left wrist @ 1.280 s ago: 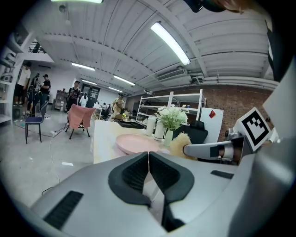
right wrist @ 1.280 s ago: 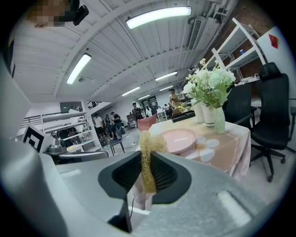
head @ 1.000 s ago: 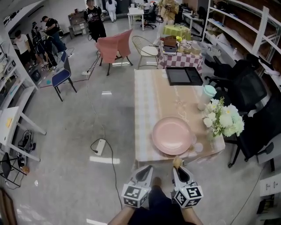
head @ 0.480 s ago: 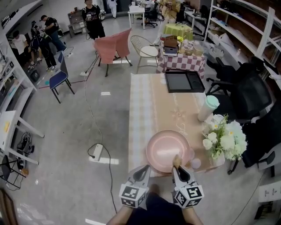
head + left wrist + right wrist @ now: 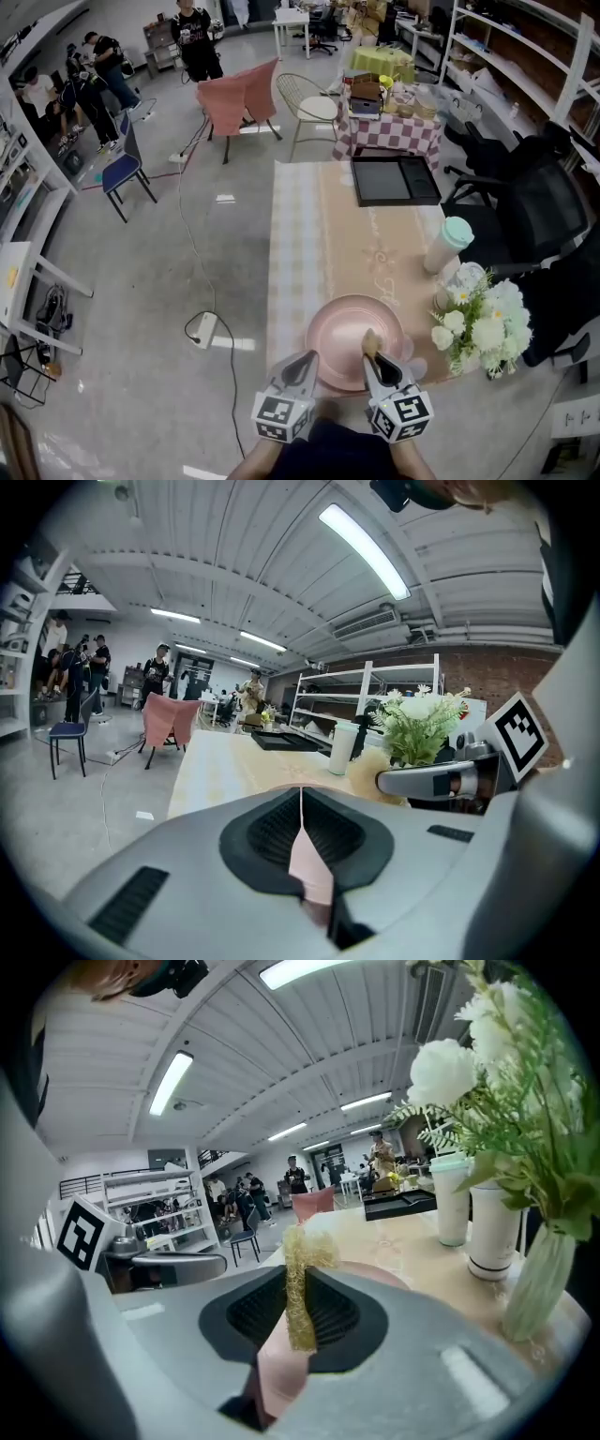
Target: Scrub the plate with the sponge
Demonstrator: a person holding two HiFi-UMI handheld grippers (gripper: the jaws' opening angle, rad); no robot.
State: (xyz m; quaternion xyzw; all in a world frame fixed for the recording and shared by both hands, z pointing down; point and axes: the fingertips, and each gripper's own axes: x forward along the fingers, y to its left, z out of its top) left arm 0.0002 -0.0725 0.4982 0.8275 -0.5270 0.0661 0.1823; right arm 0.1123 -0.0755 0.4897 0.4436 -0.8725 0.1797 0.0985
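Observation:
A round pink plate (image 5: pixel 349 339) lies at the near end of the long table (image 5: pixel 319 244). My right gripper (image 5: pixel 373 357) is shut on a yellow fibrous sponge (image 5: pixel 371 342), which hangs over the plate's near right part. In the right gripper view the sponge (image 5: pixel 301 1252) sticks up from between the jaws, with the plate (image 5: pixel 380 1276) just beyond. My left gripper (image 5: pixel 307 360) is shut with nothing in it, at the plate's near left rim. Whether the sponge touches the plate cannot be told.
A white vase of white flowers (image 5: pixel 480 330) stands right of the plate, with a green-lidded cup (image 5: pixel 445 242) behind it. Farther back lies a black tray (image 5: pixel 395 180). Black office chairs (image 5: pixel 525 202) crowd the table's right side. A power strip (image 5: pixel 203 330) lies on the floor at left.
The plate and table have come nearer in the head view. The sponge in my right gripper, earlier short of the table's edge, is now over the plate. Both grippers stay shut.

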